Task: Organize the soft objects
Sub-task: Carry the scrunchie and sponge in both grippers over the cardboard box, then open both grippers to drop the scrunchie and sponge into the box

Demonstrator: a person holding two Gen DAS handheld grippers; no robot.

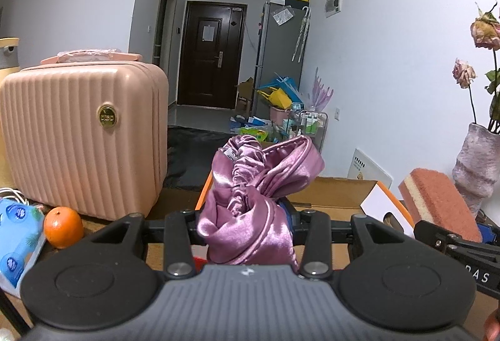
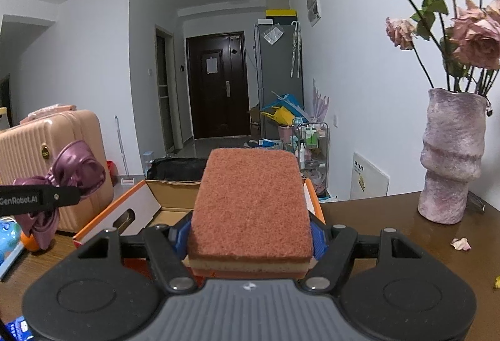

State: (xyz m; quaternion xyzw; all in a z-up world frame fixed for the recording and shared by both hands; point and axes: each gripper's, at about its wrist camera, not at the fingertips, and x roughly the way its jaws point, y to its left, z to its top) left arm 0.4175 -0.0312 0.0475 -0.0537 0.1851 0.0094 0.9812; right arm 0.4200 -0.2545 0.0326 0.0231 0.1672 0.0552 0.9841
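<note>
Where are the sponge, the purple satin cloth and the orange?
sponge (image 2: 250, 203): right wrist view, rough top face.
purple satin cloth (image 1: 253, 200): left wrist view, bunched middle.
orange (image 1: 62, 227): left wrist view, front skin.

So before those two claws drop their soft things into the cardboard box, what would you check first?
1. Left claw shut on the purple satin cloth: ok.
2. Right claw gripping the sponge by its sides: ok.
3. Cardboard box open, flaps up: ok.
4. Room inside the box: cannot tell, its bottom is hidden.
5. Cloth's loose end clear of the orange: ok in the left claw's view.
6. Vase of dried roses well off to the right: ok.
</note>
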